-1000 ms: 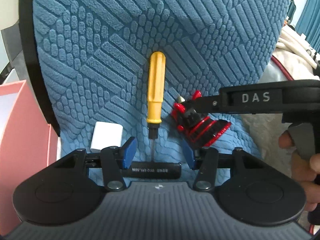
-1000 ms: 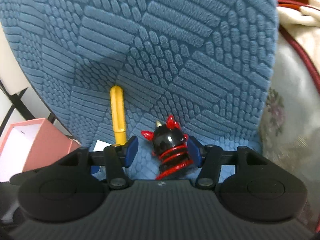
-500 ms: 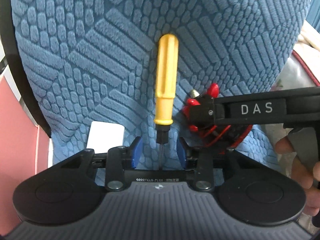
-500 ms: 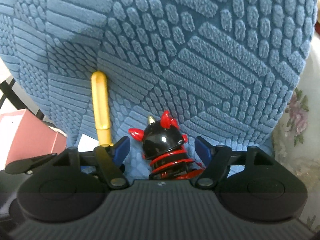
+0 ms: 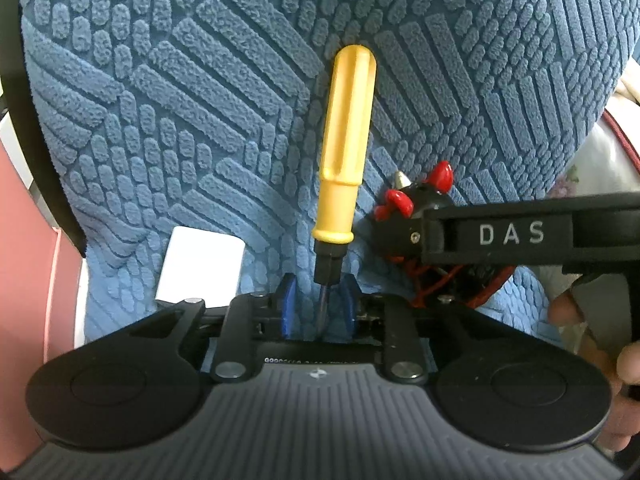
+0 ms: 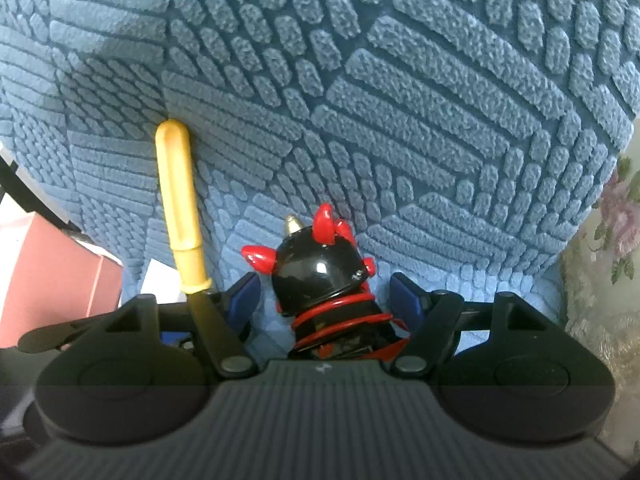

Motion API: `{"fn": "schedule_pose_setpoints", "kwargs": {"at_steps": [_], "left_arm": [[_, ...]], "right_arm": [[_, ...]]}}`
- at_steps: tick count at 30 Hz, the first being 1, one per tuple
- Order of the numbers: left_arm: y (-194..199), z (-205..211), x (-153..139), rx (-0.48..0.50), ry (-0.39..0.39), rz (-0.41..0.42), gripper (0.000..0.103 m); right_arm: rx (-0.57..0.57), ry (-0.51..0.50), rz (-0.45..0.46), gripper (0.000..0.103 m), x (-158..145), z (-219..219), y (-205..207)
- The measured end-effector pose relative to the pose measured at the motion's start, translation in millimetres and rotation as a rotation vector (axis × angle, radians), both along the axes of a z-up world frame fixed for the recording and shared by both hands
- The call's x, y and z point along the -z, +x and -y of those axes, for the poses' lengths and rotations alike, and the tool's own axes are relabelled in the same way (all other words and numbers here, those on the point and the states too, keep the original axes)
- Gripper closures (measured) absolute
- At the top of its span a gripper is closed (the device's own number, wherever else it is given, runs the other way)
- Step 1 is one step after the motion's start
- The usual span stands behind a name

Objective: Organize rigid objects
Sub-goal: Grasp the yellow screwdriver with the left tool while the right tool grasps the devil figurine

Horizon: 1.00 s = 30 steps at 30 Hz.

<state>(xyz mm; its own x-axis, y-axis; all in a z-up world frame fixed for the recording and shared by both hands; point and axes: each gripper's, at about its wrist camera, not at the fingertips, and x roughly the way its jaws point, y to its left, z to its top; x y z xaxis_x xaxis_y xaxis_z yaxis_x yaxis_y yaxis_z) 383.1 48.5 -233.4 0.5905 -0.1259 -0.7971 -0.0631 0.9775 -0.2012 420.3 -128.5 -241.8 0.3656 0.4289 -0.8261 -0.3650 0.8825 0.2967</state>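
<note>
A yellow-handled screwdriver (image 5: 348, 148) lies on a blue textured cushion (image 5: 180, 92), handle pointing away from me. My left gripper (image 5: 319, 306) straddles its dark shaft; the jaws are closing, and a thin gap still shows on each side of the shaft. Just right of it lies a black toy with red horns and a red coil (image 6: 320, 272). My right gripper (image 6: 324, 296) stands open around the toy, its blue pads clear of it on both sides. In the left wrist view the right gripper's black body crosses over the toy (image 5: 416, 200).
A small white box (image 5: 200, 268) lies on the cushion left of the screwdriver. A pink box (image 6: 52, 280) stands past the cushion's left edge. Floral cloth (image 6: 608, 260) lies to the right. A person's hand (image 5: 580, 320) holds the right gripper's handle.
Both grippers came down closer to the cushion. The left jaws narrowed around the screwdriver's shaft. The right jaws widened around the toy, then held that width.
</note>
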Motion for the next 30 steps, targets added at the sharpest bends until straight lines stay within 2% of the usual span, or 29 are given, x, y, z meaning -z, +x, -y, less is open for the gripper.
{"fn": "schedule_pose_setpoints", "kwargs": {"at_steps": [10,13,18,30], "left_arm": [[7,0,6,0.005,-0.008,-0.004,0.088],[7,0,5,0.004,-0.012,-0.003,0.092],[0,-2,-3,0.001,-0.013,0.009,0.094],[-25,-1,-33,0.01,-0.026,0.079,0.098]], "right_arm": [[-0.007,-0.017,0.011,0.03,12,-17,-8],[-0.014,-0.014,0.005,0.035,12,-19,-8],[-0.024,-0.019,0.015,0.044,5,-18,-11],[0.016,-0.025,0.033,0.045,-16,-13,-29]]}}
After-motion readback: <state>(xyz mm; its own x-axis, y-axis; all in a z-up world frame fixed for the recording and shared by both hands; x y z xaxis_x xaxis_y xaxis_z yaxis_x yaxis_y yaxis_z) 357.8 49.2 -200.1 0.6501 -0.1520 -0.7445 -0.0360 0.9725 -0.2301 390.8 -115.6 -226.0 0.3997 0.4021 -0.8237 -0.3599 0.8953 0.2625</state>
